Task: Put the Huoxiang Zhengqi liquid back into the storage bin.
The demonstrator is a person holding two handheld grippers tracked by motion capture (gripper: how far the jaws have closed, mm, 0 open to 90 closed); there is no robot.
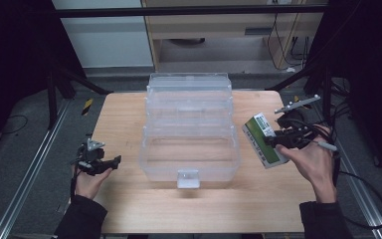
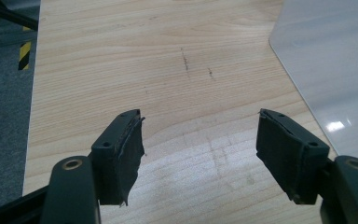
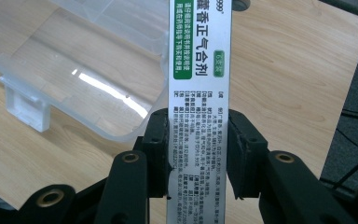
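On the right side of the wooden table [image 1: 129,114], your right gripper [image 1: 272,141] holds a green-and-white medicine box [image 1: 263,139] clear of the tabletop, tilted, just beside the right wall of the clear plastic storage box [image 1: 189,132]. Seen along the right gripper view, its jaws stand partly closed, and both pads press the long narrow faces of the medicine box [image 3: 199,79], which runs upward between them with its printed side toward the camera. The storage box [image 3: 88,60] lies beyond and to the left in that view, its front latch [image 3: 25,105] visible at the near rim. From above, the storage box sits at the centre of the table with its lid raised at the back and its main compartment bare; the latch [image 1: 188,178] faces you. Your left gripper [image 1: 115,160] rests low at the left of the table, well apart from the storage box. Its jaws stand wide apart above bare wood [image 2: 144,70], with nothing between the pads, and a corner of the storage box [image 2: 335,60] shows at the right edge of the left gripper view.
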